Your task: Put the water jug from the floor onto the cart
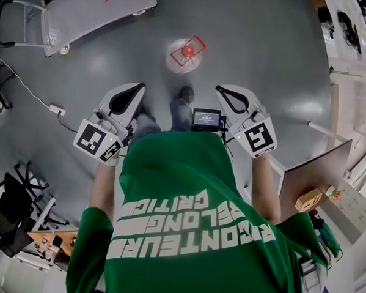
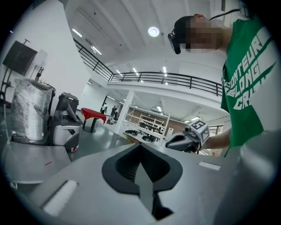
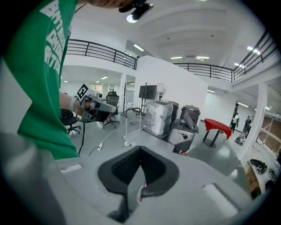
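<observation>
The water jug (image 1: 186, 52), clear with a red cap and red handle, stands on the grey floor ahead of the person's feet. The flat grey cart (image 1: 90, 16) with its tube handle is at the far left; its deck also shows in both gripper views (image 2: 33, 160) (image 3: 147, 139). My left gripper (image 1: 142, 86) and right gripper (image 1: 218, 88) are held in front of the green-shirted person, both short of the jug and apart from it. Both grippers are shut with nothing between the jaws (image 2: 140, 144) (image 3: 140, 147). Each gripper's own body hides the jug in its view.
A power strip (image 1: 57, 109) with its white cable lies on the floor to the left. Office chairs (image 1: 9, 213) stand at the near left and a grey panel (image 1: 313, 176) at the right. Beyond the cart are a plastic-wrapped load (image 3: 160, 116), a floor-cleaning machine (image 3: 189, 125) and a red table (image 3: 218, 125).
</observation>
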`<act>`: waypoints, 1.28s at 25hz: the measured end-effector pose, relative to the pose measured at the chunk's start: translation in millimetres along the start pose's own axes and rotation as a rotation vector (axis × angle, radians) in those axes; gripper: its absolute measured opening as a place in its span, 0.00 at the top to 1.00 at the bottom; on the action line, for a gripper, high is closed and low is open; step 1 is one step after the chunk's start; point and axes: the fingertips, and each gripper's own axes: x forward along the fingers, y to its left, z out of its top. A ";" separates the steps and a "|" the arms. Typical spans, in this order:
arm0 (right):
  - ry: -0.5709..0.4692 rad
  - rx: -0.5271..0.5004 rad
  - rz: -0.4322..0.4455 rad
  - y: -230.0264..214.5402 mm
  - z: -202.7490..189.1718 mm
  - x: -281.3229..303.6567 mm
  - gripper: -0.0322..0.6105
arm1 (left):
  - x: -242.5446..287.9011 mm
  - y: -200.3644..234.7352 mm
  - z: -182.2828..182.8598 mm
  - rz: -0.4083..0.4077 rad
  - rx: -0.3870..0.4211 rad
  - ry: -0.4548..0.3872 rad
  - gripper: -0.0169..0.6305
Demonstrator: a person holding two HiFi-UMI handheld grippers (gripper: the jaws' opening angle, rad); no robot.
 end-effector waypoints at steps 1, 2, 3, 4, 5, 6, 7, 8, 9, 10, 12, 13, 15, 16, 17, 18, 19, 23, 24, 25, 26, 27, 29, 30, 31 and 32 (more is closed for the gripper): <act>-0.001 0.003 0.001 -4.4 -5.0 -2.7 0.96 | 7.7 -3.9 -0.7 -0.004 0.003 0.009 0.95; -0.001 0.005 0.002 -8.3 -10.2 -5.3 0.96 | 15.4 -7.5 -1.3 -0.008 0.008 0.017 0.95; -0.002 0.008 0.002 -12.2 -15.5 -7.9 0.96 | 23.3 -10.8 -1.8 -0.012 0.014 0.025 0.95; -0.005 0.013 0.001 -16.4 -20.7 -10.4 0.96 | 31.1 -14.0 -2.1 -0.017 0.020 0.032 0.95; -0.009 0.020 -0.001 -20.8 -26.0 -13.1 0.96 | 39.0 -17.1 -2.4 -0.021 0.027 0.038 0.95; -0.014 0.027 -0.004 -25.4 -31.4 -16.2 0.96 | 46.8 -20.6 -2.6 -0.024 0.032 0.043 0.95; -0.019 0.035 -0.008 -29.9 -36.8 -19.5 0.96 | 54.5 -24.6 -2.9 -0.028 0.038 0.048 0.95; -0.023 0.041 -0.011 -34.6 -41.8 -22.9 0.96 | 62.1 -28.8 -3.1 -0.031 0.043 0.053 0.95; -0.027 0.044 -0.015 -39.7 -46.2 -26.1 0.96 | 69.7 -33.1 -3.1 -0.035 0.048 0.056 0.95; -0.029 0.044 -0.019 -45.2 -49.5 -28.9 0.96 | 76.9 -37.2 -2.6 -0.039 0.054 0.060 0.95; -0.035 0.040 -0.026 -55.4 -53.6 -33.9 0.96 | 89.2 -45.4 -1.2 -0.050 0.065 0.065 0.95; -0.039 0.039 -0.030 -59.7 -55.2 -36.2 0.96 | 94.3 -49.4 -0.7 -0.055 0.069 0.068 0.95; -0.045 0.039 -0.039 -67.7 -58.4 -40.1 0.96 | 103.4 -56.5 -0.2 -0.068 0.076 0.073 0.95; -0.048 0.038 -0.045 -71.2 -60.1 -41.6 0.96 | 107.2 -59.3 -0.2 -0.073 0.080 0.076 0.95; -0.052 0.038 -0.051 -74.2 -61.7 -42.6 0.96 | 110.4 -61.6 -0.3 -0.078 0.084 0.080 0.95; -0.057 0.040 -0.055 -76.5 -63.4 -43.3 0.96 | 112.9 -63.3 -0.5 -0.082 0.086 0.084 0.95; -0.062 0.044 -0.059 -78.2 -65.6 -43.9 0.96 | 115.2 -64.7 -1.1 -0.087 0.087 0.088 0.95; -0.057 0.071 -0.075 -83.8 -73.4 -47.2 0.96 | 125.5 -66.9 -6.7 -0.108 0.078 0.112 0.95; -0.057 0.081 -0.082 -84.8 -75.7 -48.1 0.96 | 128.4 -67.3 -8.1 -0.117 0.077 0.119 0.95; -0.051 0.086 -0.087 -85.7 -77.9 -49.1 0.96 | 131.3 -67.5 -9.2 -0.127 0.076 0.125 0.95; -0.042 0.089 -0.093 -86.2 -79.8 -49.7 0.96 | 134.0 -67.2 -10.1 -0.138 0.074 0.129 0.95; -0.032 0.093 -0.098 -86.7 -81.7 -49.4 0.96 | 136.4 -66.0 -10.8 -0.149 0.072 0.133 0.95; -0.017 0.101 -0.113 -88.9 -84.1 -47.5 0.96 | 141.0 -62.2 -11.9 -0.170 0.068 0.140 0.95; -0.012 0.103 -0.122 -91.1 -84.5 -47.0 0.96 | 143.7 -60.8 -12.2 -0.183 0.067 0.144 0.95; -0.010 0.104 -0.133 -93.7 -84.3 -46.9 0.96 | 146.5 -60.3 -12.2 -0.196 0.068 0.147 0.95; -0.008 0.104 -0.143 -96.3 -83.6 -47.1 0.96 | 149.1 -60.2 -11.9 -0.211 0.070 0.149 0.95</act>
